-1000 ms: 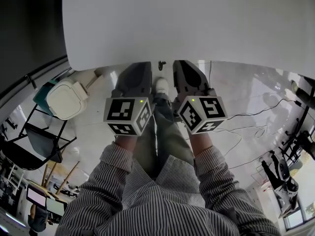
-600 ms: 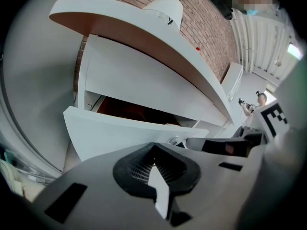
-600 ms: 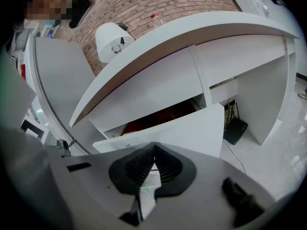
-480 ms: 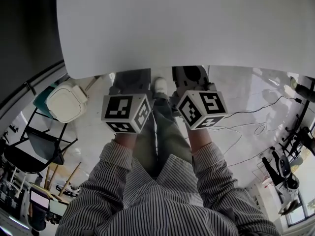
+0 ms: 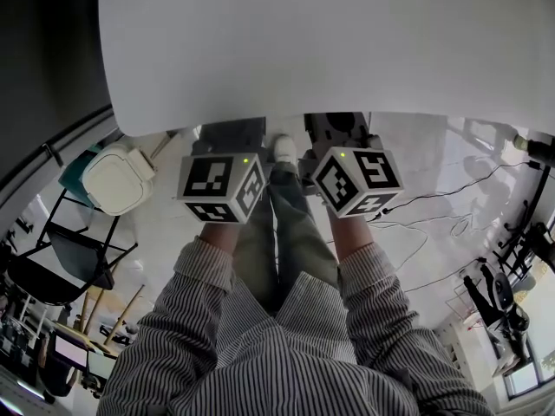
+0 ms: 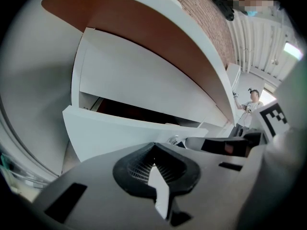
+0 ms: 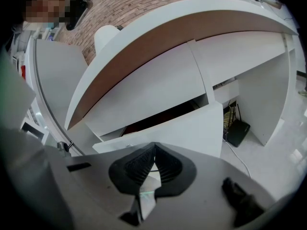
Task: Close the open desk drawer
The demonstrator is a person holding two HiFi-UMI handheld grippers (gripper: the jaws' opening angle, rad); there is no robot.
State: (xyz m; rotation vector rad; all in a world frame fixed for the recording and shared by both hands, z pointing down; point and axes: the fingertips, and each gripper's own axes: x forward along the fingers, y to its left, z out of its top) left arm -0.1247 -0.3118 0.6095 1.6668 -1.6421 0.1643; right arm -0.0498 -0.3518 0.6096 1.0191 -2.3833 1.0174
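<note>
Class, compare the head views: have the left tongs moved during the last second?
Yes. The left tongs have slid forward, further under the white desk top's near edge.

left gripper + right gripper | both now farther forward than a second ago | bodies mostly tucked under desk top (cubes ride higher in head view)

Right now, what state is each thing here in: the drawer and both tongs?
Drawer: open, pulled partway out from under the desk.
Left tongs: shut, nothing between them.
Right tongs: shut, nothing between them.
</note>
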